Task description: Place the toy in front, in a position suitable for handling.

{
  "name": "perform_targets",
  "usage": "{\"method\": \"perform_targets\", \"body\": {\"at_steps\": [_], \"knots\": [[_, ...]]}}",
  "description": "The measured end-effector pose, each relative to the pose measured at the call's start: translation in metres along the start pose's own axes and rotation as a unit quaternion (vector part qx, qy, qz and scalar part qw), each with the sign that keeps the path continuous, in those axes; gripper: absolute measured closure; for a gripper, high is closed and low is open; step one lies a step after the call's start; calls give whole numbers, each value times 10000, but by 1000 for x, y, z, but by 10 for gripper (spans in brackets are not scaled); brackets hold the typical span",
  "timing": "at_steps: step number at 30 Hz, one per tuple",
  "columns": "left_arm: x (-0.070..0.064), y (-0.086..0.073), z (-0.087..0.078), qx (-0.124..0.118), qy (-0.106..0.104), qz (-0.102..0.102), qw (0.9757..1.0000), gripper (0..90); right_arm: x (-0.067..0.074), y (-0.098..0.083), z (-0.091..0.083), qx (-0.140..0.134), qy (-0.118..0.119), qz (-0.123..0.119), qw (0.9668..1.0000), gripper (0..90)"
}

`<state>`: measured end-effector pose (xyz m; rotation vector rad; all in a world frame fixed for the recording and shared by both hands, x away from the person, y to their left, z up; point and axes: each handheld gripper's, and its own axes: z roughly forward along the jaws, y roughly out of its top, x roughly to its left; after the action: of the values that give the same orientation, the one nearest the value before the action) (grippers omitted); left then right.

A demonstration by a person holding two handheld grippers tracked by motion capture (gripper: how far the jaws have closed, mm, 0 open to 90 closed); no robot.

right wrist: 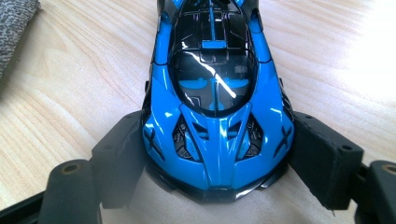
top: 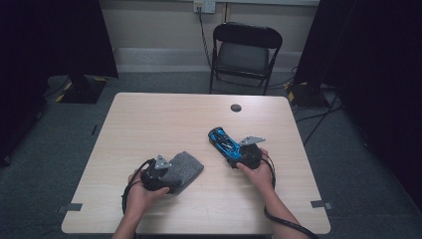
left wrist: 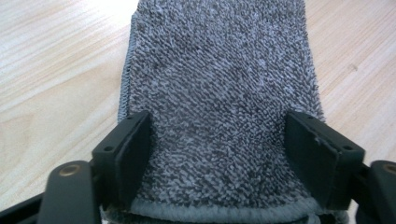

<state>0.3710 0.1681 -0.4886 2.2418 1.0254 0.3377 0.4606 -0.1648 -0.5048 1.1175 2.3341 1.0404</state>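
Note:
A folded grey towel [top: 185, 168] [left wrist: 219, 84] lies on the wooden table [top: 159, 119], left of centre and near the front. My left gripper [top: 170, 173] [left wrist: 218, 128] stands over the towel's near end with its jaws apart. The fabric fills the gap and runs on under both pads [left wrist: 135, 154]. A shiny blue and black toy car [top: 223, 140] [right wrist: 212, 88] sits right of centre, pointing away to the back left. My right gripper [top: 234, 152] [right wrist: 217, 140] is shut on the car's near end, one pad on each flank.
A small black round cap [top: 236, 107] lies in the table top near the far edge. Behind the table stands a black folding chair [top: 246, 50]. Dark curtains and stand bases flank the floor on both sides. Grey tape marks [top: 73, 206] sit at the front corners.

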Motion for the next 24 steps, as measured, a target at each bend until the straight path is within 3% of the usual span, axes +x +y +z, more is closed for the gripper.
{"method": "perform_targets", "body": {"at_steps": [4,6,10,14,24], "knots": [[-8,6,-3,151,-102,233,9996,501,0,0,0,-1,0,0,10000,237],[-12,6,-3,164,-125,228,9995,582,0,0,0,1,3,-1,10000,237],[-17,8,-4,258,-40,-5,9997,664,0,0,0,0,-1,1,10000,237],[-17,11,-2,204,-195,-341,9990,701,0,0,0,-1,0,0,10000,237],[-21,21,-3,-35,-269,-347,9990,716,0,0,0,-2,-1,0,10000,237]]}}
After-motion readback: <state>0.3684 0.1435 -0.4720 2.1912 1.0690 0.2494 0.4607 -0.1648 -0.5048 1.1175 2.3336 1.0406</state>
